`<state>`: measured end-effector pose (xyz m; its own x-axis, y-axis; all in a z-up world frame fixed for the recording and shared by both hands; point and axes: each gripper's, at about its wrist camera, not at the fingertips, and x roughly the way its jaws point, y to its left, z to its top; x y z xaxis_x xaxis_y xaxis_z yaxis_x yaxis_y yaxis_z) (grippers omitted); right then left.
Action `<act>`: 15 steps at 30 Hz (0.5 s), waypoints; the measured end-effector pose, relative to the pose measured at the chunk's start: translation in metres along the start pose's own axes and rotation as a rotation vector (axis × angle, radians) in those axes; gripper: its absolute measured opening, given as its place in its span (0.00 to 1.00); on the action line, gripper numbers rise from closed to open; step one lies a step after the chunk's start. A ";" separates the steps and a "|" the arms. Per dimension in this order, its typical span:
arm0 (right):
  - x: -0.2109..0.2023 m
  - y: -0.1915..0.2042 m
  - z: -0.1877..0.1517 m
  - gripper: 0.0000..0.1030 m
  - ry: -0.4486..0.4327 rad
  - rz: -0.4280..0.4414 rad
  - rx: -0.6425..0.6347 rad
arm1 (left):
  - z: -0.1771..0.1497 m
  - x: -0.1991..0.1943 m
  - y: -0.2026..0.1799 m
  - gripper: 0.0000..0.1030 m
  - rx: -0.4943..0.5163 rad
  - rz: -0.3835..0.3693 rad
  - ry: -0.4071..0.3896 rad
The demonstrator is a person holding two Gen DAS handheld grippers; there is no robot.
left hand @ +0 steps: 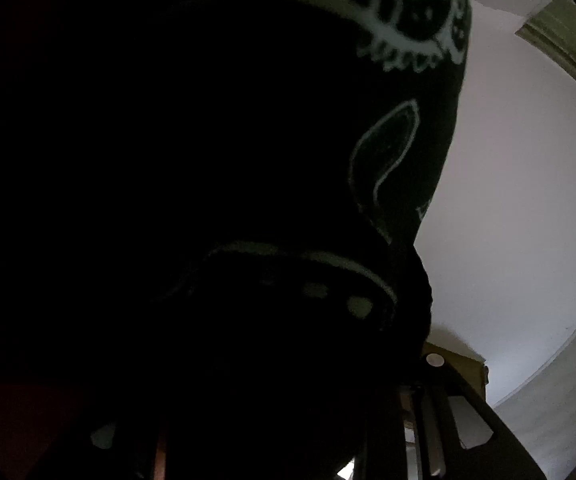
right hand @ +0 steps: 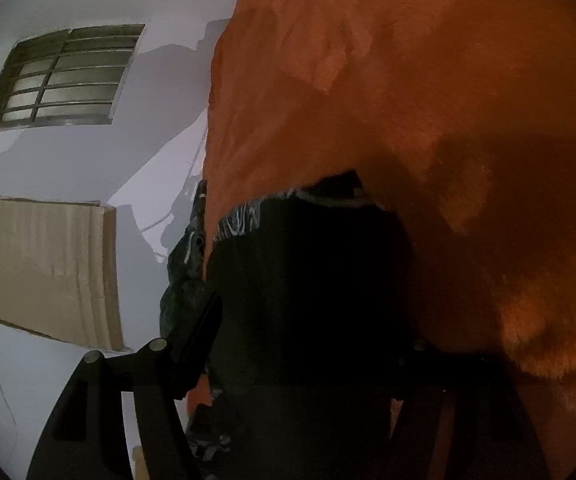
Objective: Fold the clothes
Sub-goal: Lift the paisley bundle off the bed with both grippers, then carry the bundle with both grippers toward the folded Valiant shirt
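Cloth (left hand: 207,200) over lens, left gripper hidden.

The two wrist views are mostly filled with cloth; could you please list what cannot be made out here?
- Left wrist: left gripper's fingertips and grip, buried under the dark patterned cloth.
- Right wrist: right gripper's fingertips, hidden by black fabric.
- Both views: any table or fold surface, blocked by the orange cloth and dark cloth.

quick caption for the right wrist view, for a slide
Right gripper with dark patterned cloth bunched between its fingers, orange fuzzy fabric behind, white wall and barred window left.
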<state>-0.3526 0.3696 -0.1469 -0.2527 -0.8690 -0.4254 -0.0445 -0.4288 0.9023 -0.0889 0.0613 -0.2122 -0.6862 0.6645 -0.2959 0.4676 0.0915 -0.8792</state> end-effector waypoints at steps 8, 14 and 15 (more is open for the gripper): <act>-0.022 0.028 -0.016 0.10 -0.070 -0.098 -0.115 | -0.001 0.000 -0.033 0.15 0.133 0.053 -0.032; -0.077 0.060 -0.037 0.09 -0.222 -0.130 -0.106 | 0.003 0.024 -0.077 0.15 0.213 0.074 0.061; -0.087 0.063 -0.035 0.09 -0.242 -0.139 -0.098 | 0.003 0.033 -0.089 0.15 0.244 0.083 0.081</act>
<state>-0.3000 0.4099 -0.0554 -0.4748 -0.7211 -0.5045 -0.0042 -0.5714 0.8206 -0.1548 0.0730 -0.1450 -0.5999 0.7203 -0.3484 0.3652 -0.1410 -0.9202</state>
